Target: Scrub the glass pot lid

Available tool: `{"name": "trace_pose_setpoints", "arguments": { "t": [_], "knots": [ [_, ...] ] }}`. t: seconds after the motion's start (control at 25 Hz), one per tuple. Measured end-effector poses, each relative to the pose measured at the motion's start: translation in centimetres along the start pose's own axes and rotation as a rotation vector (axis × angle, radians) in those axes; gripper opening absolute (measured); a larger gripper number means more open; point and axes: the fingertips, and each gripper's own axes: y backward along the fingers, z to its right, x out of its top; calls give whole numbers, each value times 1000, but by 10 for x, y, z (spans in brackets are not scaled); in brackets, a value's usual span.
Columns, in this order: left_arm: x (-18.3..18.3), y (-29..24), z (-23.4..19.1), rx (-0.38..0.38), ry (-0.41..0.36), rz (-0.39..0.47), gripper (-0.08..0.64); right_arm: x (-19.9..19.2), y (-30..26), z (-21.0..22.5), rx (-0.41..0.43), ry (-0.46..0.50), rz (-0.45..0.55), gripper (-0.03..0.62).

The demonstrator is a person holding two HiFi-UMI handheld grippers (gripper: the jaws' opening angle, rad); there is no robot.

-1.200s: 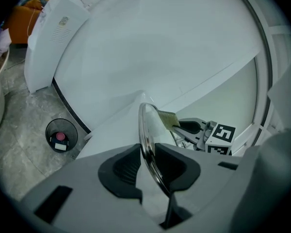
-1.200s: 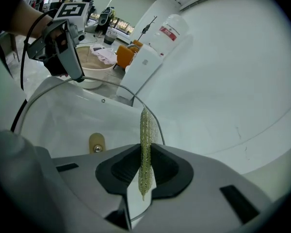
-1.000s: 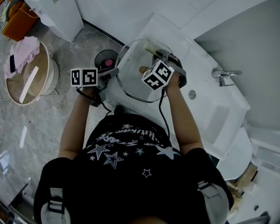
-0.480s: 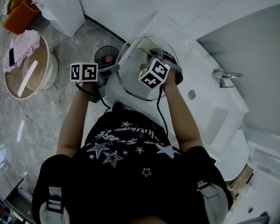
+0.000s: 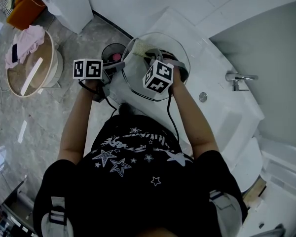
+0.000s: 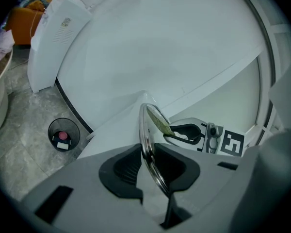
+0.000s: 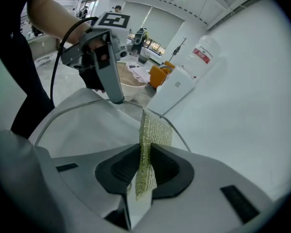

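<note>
Right claw point(image 7: 145, 165), clamped on scouring pad point(image 7: 154, 130), shifted toward left claw point(image 6: 150, 166); glass lid point(image 5: 133, 80) pinched there by rim: judged stiff, slippery, fragile.

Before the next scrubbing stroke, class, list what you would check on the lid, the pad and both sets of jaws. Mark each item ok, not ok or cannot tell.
1. Jaws of the left gripper clamped on the metal rim of the glass lid: ok.
2. Jaws of the right gripper clamped on the scouring pad: ok.
3. Scouring pad lying against the glass lid: ok, it appears to touch near the rim.
4. Glass lid lifted clear of the white ledge: cannot tell.
5. Scouring pad wet or soapy: cannot tell.
</note>
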Motion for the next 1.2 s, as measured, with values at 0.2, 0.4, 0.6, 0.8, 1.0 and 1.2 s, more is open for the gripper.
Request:
{"name": "trace_pose_setpoints", "arguments": {
  "t": [0.2,0.4,0.6,0.8,1.0,1.2],
  "knots": [
    [-1,1,2,14,3,11,92,8,6,-23,45,93,40,69],
    [-3,1,3,24,8,17,92,10,12,-41,76,183,75,69],
    [-5,1,3,28,22,19,92,9,16,-54,90,260,107,69],
    [-6,1,3,36,41,27,89,7,21,-70,96,342,131,69],
    [-7,1,1,55,62,43,84,2,30,-86,104,403,162,69],
    [-5,2,-2,76,116,76,74,-9,40,-98,113,454,182,69]
  ]
}}
